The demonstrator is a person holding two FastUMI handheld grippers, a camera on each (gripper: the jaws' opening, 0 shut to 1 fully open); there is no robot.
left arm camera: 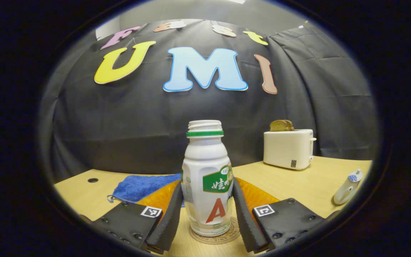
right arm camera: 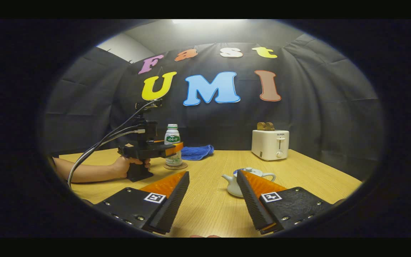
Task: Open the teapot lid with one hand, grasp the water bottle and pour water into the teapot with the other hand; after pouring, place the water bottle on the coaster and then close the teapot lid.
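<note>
- Presently the water bottle (left arm camera: 207, 178) stood upright on the coaster (left arm camera: 215, 235), uncapped, long axis vertical, directly between the fingers of the left gripper (left arm camera: 207, 217).
- Left fingers flanked the bottle closely; contact on both sides could not be told.
- Teapot (right arm camera: 243, 182) sat on the table (right arm camera: 212, 203) with lid (right arm camera: 249, 170) on, just ahead of the right gripper (right arm camera: 212, 200), partly behind its right finger.
- Right fingers were spread wide, holding nothing.
- Right gripper lay nearer the teapot; left nearer the bottle.
- Scene fitted either bottle about to be lifted, or bottle set back with lid closed again.
- Count: one bottle, one coaster, one teapot, one toaster (right arm camera: 270, 144), one blue cloth (right arm camera: 196, 152).
</note>
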